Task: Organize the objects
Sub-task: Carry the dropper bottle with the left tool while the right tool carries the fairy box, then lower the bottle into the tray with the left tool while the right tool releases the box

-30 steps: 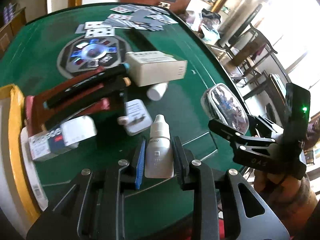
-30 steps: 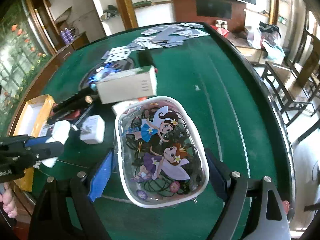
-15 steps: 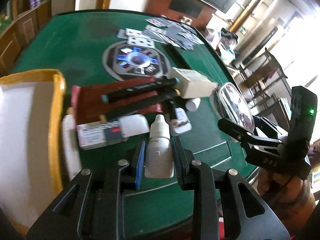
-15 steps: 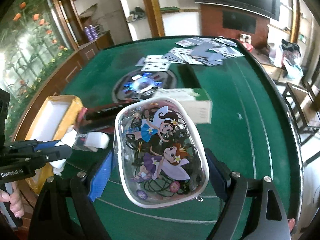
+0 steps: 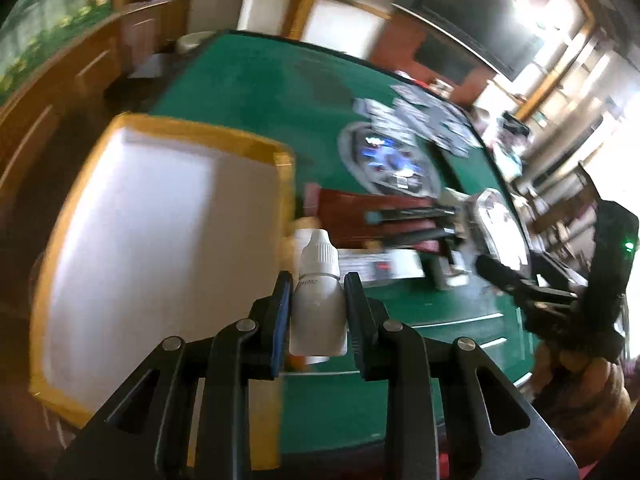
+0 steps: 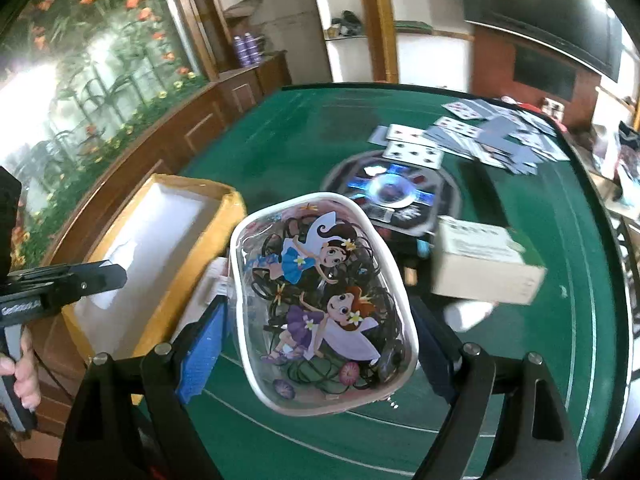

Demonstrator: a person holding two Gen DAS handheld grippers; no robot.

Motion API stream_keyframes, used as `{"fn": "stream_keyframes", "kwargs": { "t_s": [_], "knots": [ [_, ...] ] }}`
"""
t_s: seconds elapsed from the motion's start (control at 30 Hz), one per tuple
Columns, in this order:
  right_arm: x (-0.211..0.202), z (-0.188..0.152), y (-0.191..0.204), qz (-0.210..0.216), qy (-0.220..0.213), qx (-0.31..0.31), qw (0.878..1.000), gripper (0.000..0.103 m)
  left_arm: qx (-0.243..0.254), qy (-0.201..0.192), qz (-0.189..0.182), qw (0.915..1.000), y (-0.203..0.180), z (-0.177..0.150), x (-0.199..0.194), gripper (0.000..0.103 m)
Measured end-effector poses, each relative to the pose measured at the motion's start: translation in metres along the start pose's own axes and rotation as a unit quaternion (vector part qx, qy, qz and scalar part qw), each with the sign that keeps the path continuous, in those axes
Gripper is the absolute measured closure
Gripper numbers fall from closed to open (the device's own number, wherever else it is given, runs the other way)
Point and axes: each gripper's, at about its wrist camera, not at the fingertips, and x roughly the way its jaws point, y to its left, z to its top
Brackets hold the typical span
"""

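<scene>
My left gripper [image 5: 318, 292] is shut on a small white dropper bottle [image 5: 318, 308] and holds it upright at the right edge of the yellow-rimmed white box [image 5: 160, 240]. My right gripper [image 6: 320, 332] is shut on a clear fairy-print pouch [image 6: 320, 300] full of dark hair ties, held above the green table just right of the same box [image 6: 160, 232]. The left gripper shows in the right wrist view [image 6: 100, 280], over the box. The pouch also shows in the left wrist view [image 5: 500, 224].
On the green felt table [image 6: 280, 152] lie a cardboard box [image 6: 484, 268], a round glowing centre panel [image 6: 392, 192], scattered playing cards [image 6: 500, 136], a red case with black pens [image 5: 384, 220] and small medicine boxes [image 5: 376, 268]. A wooden cabinet [image 6: 180, 132] stands left.
Both grippers swung left toward the yellow-rimmed box, still holding their objects. The left gripper with the bottle now sits at the box's edge; the pouch has come up beside the box.
</scene>
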Motion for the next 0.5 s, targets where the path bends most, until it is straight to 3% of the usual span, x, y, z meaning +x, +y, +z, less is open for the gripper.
{"fn": "stream_keyframes", "kwargs": {
  "t_s": [0.2,0.5],
  "knots": [
    [0.018,0.005,0.04,0.035,0.017,-0.038,0.999,0.017,-0.058,0.001,0.041,0.9975,0.062,-0.016,-0.013,0.078],
    [0.041,-0.003,0.124,0.11,0.048,-0.121,0.985,0.017,-0.1,-0.005,0.066,0.9928,0.111,-0.026,-0.025,0.078]
  ]
}}
